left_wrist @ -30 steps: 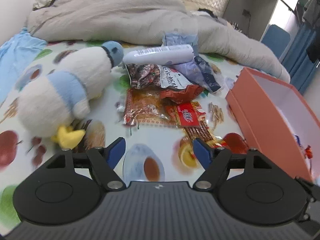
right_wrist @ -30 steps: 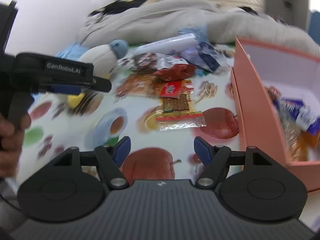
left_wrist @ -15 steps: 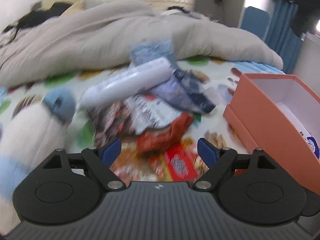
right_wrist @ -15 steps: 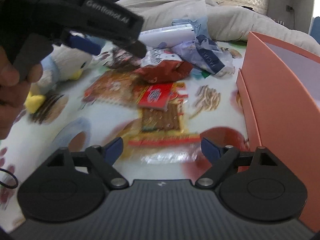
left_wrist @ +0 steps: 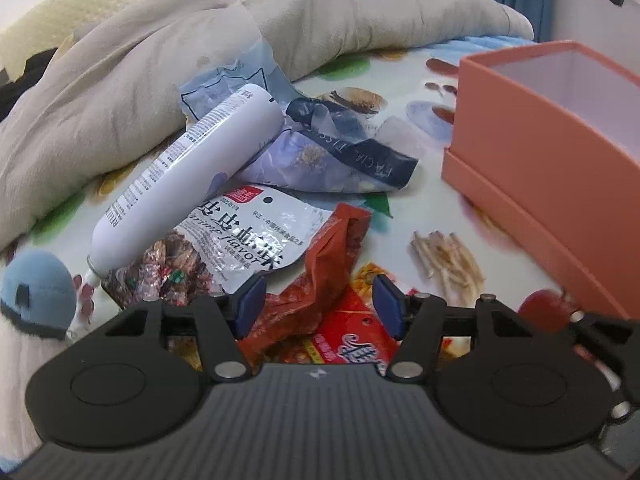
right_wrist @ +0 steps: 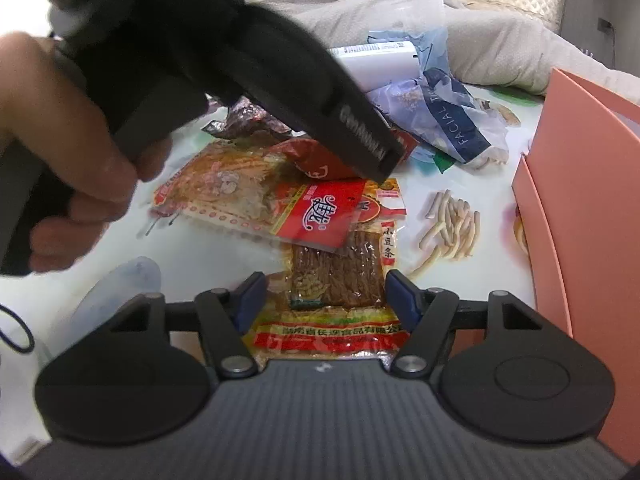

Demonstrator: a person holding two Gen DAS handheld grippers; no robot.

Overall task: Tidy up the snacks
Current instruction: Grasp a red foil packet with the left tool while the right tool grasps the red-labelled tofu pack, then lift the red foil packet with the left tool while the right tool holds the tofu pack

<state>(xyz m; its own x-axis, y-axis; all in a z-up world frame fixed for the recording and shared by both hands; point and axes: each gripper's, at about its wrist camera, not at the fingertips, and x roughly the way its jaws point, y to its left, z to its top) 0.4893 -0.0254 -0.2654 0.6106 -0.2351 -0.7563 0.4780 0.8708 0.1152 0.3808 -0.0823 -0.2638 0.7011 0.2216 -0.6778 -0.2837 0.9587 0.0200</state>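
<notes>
Snack packets lie bunched ahead of both grippers: left gripper (left_wrist: 319, 307) gapes empty over the crumpled red packet (left_wrist: 320, 280) (likely its target); right gripper (right_wrist: 326, 300), also wide and empty, straddles the bean-strip packet (right_wrist: 340, 276).

Left black two-finger gripper (left_wrist: 320, 304) hangs low with its blue-padded fingertips (left_wrist: 251, 301) spread wide, nothing between them. Right black two-finger gripper (right_wrist: 326, 300) is just as wide, blue pads (right_wrist: 402, 300) parted. The bare left hand (right_wrist: 60, 152) is wrapped round the left handle, up and left of the right fingers.
</notes>
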